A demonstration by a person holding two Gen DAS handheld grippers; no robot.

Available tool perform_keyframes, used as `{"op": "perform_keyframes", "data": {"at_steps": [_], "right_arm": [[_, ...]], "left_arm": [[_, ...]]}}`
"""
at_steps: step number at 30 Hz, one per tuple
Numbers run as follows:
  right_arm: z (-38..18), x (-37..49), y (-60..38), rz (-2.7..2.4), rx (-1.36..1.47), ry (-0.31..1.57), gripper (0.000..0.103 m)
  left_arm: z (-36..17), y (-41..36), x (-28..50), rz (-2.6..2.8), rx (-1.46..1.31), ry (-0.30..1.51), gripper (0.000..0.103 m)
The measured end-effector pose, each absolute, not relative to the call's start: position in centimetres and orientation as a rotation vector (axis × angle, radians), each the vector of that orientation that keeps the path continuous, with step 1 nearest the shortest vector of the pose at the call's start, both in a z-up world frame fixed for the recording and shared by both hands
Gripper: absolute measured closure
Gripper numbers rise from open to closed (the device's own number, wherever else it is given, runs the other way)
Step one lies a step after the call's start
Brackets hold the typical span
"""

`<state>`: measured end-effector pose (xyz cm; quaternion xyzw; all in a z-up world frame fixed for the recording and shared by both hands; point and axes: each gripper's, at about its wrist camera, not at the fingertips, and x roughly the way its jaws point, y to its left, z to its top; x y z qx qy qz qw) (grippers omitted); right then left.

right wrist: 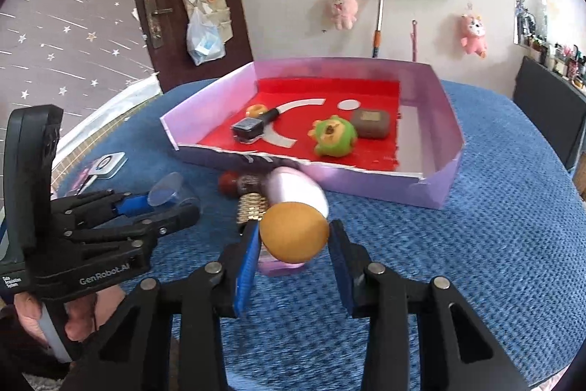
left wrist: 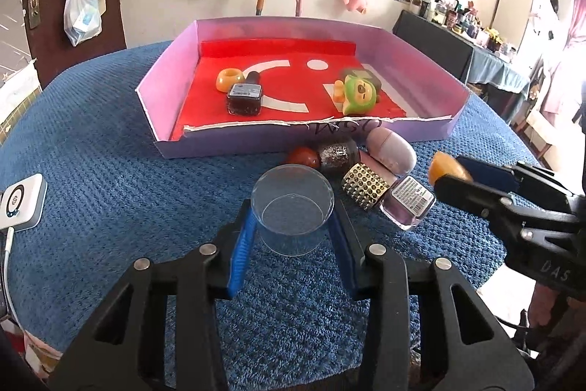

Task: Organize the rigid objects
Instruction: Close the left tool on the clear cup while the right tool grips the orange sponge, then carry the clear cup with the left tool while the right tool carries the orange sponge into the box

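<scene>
My left gripper [left wrist: 293, 222] is shut on a clear plastic cup [left wrist: 292, 207], held upright just above the blue cloth; it also shows in the right wrist view [right wrist: 172, 195]. My right gripper [right wrist: 295, 237] is shut on an orange egg-shaped object [right wrist: 295, 231], seen too in the left wrist view [left wrist: 448, 169]. Ahead lies a pink tray with a red floor [left wrist: 175, 149] [right wrist: 439, 193]. In it are a dark nail polish bottle [left wrist: 244, 96], an orange ring [left wrist: 230, 79], a green toy [left wrist: 360, 94] and a brown case [right wrist: 370, 123].
Between grippers and tray lie a red ball [left wrist: 303, 156], a glitter bottle [left wrist: 337, 152], a lilac capsule [left wrist: 392, 147], a gold studded cap [left wrist: 364, 185] and a lilac nail polish bottle [left wrist: 408, 202]. A white device [left wrist: 22, 204] sits at the table's left edge.
</scene>
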<state>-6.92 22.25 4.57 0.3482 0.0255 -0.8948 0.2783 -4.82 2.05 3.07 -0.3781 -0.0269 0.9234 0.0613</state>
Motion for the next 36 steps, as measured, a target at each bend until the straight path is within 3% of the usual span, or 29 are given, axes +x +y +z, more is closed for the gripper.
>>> {"op": "perform_keyframes", "data": {"at_steps": [36], "right_arm": [[5.7, -7.8, 21.4, -2.372, 0.897, 0.082, 0.063]], "left_arm": [[5.1, 1.8, -6.3, 2.811, -1.06, -0.068, 0.065]]}}
